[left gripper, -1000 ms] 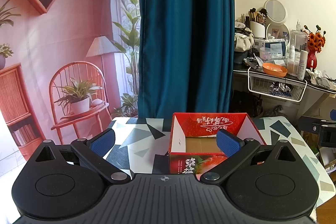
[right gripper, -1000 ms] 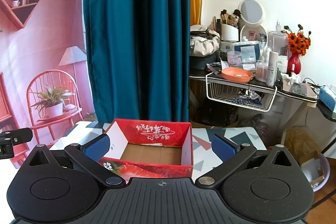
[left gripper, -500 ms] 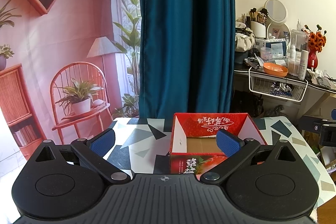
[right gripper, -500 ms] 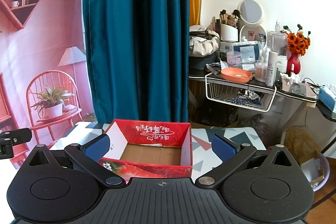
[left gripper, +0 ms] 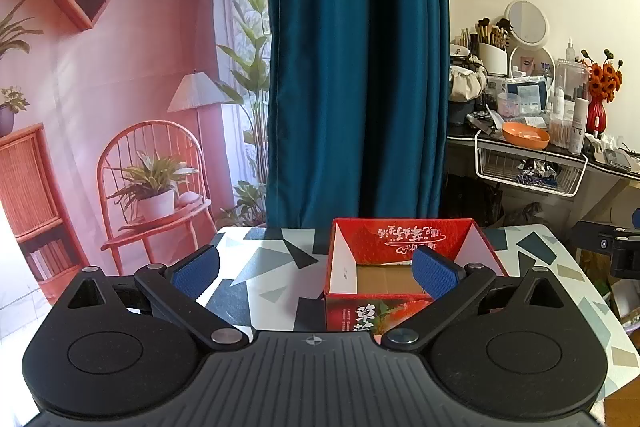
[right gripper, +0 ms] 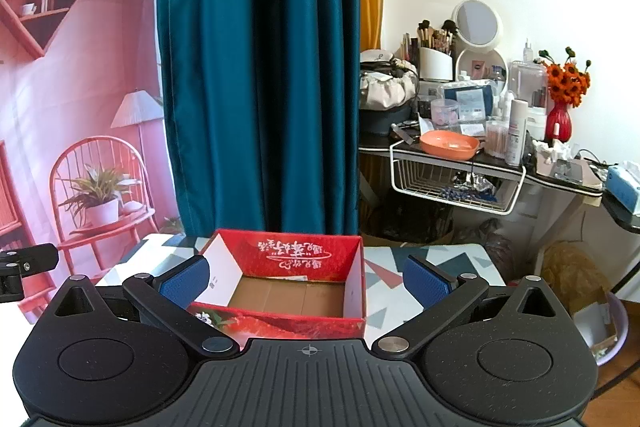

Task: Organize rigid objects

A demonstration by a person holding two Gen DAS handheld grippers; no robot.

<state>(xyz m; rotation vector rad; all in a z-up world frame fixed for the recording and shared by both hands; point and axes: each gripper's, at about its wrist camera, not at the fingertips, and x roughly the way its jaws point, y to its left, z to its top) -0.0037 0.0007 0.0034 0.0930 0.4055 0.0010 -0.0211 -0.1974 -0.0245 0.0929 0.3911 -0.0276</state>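
A red open-topped cardboard box (left gripper: 404,239) with strawberry print stands on the patterned table (left gripper: 276,259); its brown floor shows nothing inside. In the right wrist view the box (right gripper: 304,255) sits straight ahead. My left gripper (left gripper: 316,269) is open and empty, above the table just left of the box, with its right pad (left gripper: 434,271) over the box's near edge. My right gripper (right gripper: 306,279) is open and empty, held above the box's near wall.
A teal curtain (left gripper: 356,67) hangs behind the table. A cluttered vanity shelf (right gripper: 480,155) with an orange bowl (right gripper: 448,143), bottles, a mirror and a wire basket stands to the right. A printed room backdrop (left gripper: 120,67) covers the left.
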